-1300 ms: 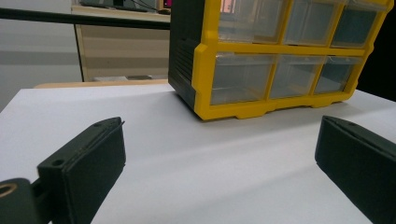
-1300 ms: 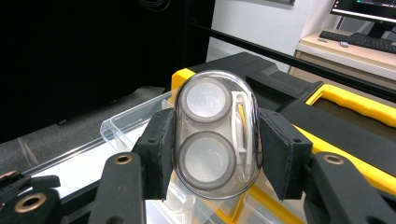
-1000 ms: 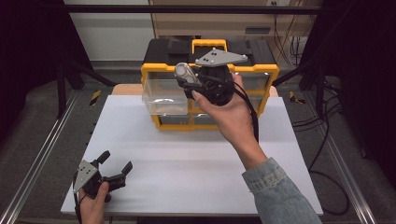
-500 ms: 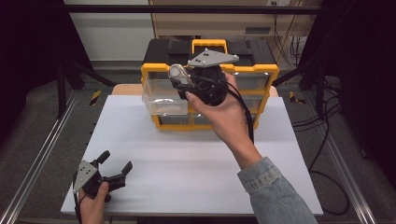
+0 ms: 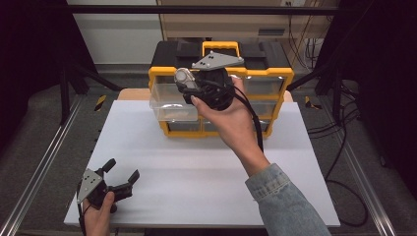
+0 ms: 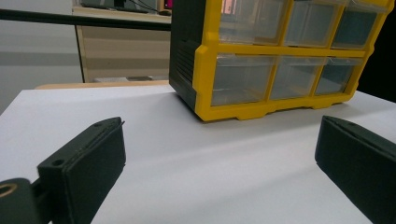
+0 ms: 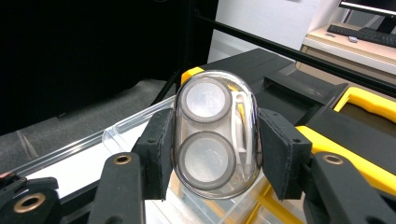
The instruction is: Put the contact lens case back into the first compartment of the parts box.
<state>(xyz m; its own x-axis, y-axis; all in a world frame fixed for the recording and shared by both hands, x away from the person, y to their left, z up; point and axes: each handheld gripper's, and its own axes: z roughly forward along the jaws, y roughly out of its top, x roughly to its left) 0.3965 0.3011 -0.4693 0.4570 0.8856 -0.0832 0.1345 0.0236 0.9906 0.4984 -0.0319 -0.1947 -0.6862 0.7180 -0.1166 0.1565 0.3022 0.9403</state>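
Observation:
My right gripper [image 5: 189, 81] is shut on a clear oval case [image 7: 215, 135] with two round grey-rimmed wells; in the high view the case [image 5: 183, 76] hangs above an open clear drawer [image 5: 169, 98] at the top left of the yellow-and-black drawer cabinet [image 5: 255, 73]. In the right gripper view the drawer [image 7: 135, 128] lies just under the case. My left gripper [image 5: 119, 175] rests at the near left corner of the white table [image 5: 196, 167], open, nothing between its jaws. It faces the cabinet [image 6: 280, 70], whose lower drawers are closed.
The cabinet stands at the back middle of the white table. Metal rails [image 5: 44, 162] run along both sides of the table. Cables [image 5: 344, 123] trail on the floor at the right. A dark frame bar [image 5: 206, 9] crosses the back.
The right gripper has carried the clear case a little to the left and farther back, over the open drawer. The left gripper has stayed put.

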